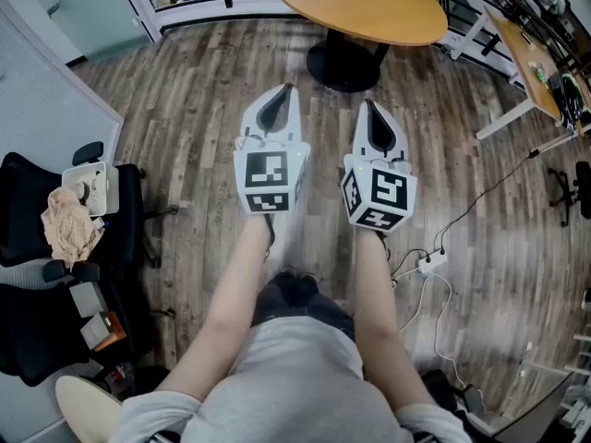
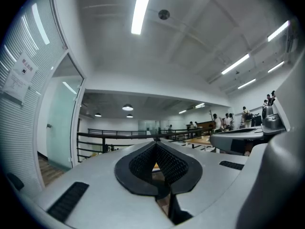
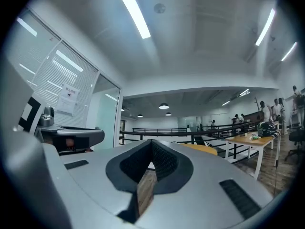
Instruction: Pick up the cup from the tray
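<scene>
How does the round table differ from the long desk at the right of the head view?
The round table has a circular top; the long desk has a narrow, straight-edged one. The round table stands on one black pedestal, the long desk on white legs. The long desk carries clutter; the round table is nearly bare. Both have light wooden tops.

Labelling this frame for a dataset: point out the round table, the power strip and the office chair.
round table point(image 1: 388, 12), head view, bare wooden top.
power strip point(image 1: 430, 263), head view, middle of its white body.
office chair point(image 1: 23, 201), head view, bare black upholstery.
</scene>
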Available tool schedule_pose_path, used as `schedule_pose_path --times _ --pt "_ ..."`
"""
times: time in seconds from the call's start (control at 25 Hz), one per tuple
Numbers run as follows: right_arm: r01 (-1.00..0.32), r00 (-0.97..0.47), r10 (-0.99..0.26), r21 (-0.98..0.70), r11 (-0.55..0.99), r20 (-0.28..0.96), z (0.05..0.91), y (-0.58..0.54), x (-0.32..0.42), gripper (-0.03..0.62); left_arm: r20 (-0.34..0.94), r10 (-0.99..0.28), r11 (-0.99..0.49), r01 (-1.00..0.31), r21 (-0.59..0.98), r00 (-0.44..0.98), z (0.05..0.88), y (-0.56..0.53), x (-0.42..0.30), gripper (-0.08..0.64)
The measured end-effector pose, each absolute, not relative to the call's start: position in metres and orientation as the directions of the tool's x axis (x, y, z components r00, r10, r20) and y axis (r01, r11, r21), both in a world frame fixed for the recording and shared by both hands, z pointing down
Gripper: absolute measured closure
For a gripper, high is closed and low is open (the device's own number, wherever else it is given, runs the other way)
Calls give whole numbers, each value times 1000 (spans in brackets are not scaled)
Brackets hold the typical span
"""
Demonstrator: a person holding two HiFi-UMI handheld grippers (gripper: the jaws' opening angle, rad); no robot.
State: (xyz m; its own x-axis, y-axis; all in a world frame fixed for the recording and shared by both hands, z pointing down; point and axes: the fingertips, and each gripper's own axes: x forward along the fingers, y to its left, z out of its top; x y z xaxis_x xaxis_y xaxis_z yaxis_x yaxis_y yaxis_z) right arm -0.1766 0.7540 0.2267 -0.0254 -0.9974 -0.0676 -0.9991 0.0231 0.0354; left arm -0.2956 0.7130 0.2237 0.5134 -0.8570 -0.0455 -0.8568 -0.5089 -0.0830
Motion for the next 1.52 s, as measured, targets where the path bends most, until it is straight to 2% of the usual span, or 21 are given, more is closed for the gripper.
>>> schedule_pose_path --times 1.04,1.52 --pt "-998 -54 -997 24 53 -49 242 767 -130 586 -40 -873 -481 -872 -89 486 233 729 -254 555" --pt "-999 -43 -998 22 42 -46 249 699 -126 586 -34 -865 -495 -862 -110 501 242 661 -249 555"
